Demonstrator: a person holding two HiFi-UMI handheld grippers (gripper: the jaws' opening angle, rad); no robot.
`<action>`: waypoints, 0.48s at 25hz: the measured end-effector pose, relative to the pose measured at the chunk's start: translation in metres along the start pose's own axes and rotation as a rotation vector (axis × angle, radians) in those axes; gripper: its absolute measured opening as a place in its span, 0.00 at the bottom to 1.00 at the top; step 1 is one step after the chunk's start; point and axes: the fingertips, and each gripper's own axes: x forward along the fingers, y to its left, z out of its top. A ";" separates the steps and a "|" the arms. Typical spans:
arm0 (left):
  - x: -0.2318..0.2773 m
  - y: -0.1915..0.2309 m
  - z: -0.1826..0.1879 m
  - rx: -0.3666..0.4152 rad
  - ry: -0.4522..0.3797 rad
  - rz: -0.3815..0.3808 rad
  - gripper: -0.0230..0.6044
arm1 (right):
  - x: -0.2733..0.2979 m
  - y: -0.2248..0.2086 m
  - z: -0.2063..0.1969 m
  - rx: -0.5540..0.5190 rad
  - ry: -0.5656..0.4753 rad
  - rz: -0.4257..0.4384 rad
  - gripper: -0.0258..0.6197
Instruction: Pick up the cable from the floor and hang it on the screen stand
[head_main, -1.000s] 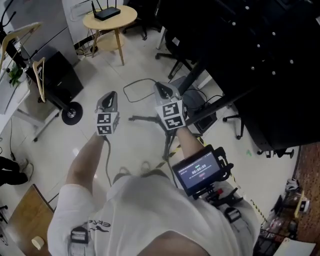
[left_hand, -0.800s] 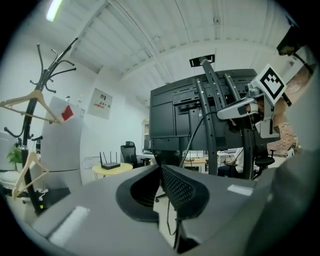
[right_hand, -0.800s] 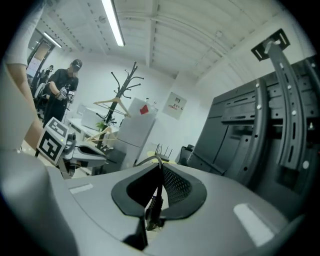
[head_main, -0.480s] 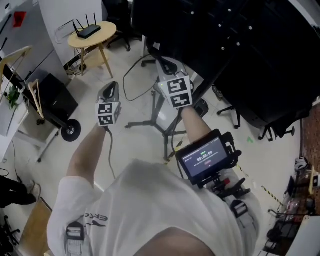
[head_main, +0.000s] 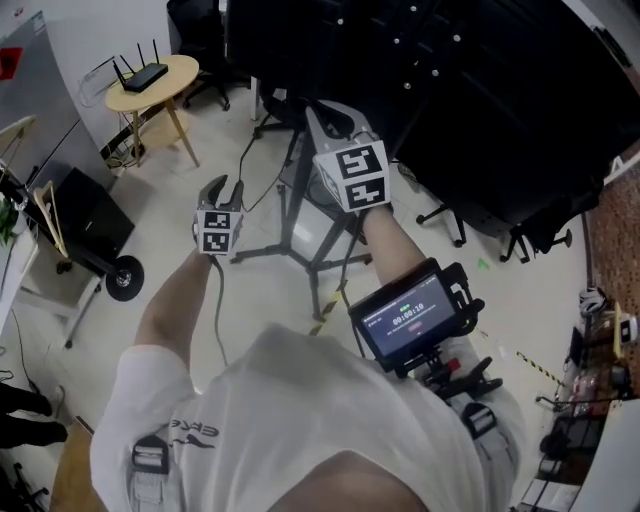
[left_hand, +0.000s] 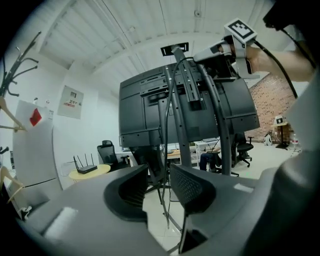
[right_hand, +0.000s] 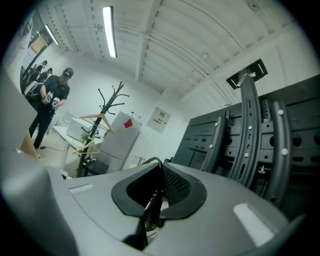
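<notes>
Over a pale tiled floor (head_main: 250, 290), a thin black cable (right_hand: 152, 207) is clenched in the right gripper (right_hand: 160, 169)'s jaws; the left gripper (left_hand: 159, 174)'s jaws have just been opened, released around it.

Router (head_main: 148, 76) on round table (head_main: 181, 72), coat rack (right_hand: 107, 114), wooden hangers (right_hand: 92, 118)

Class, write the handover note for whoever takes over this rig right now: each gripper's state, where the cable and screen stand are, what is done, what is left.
Left gripper: open, jaws have just been opening. The cable hangs in line with the gap, with no pad pressing on it.
Right gripper: shut on the cable, held high beside the top of the screen stand.
Done: the cable's gripped end is off the floor.
Left: drape it over the stand, then let go.
</notes>
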 end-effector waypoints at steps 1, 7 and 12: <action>0.004 -0.004 -0.003 0.008 0.009 -0.013 0.22 | -0.002 -0.002 0.001 0.002 -0.001 -0.007 0.10; 0.024 -0.035 -0.015 0.021 0.045 -0.068 0.22 | -0.023 -0.026 0.018 0.028 -0.024 -0.038 0.10; 0.045 -0.058 -0.023 0.027 0.053 -0.102 0.22 | -0.036 -0.045 0.029 0.032 -0.047 -0.061 0.10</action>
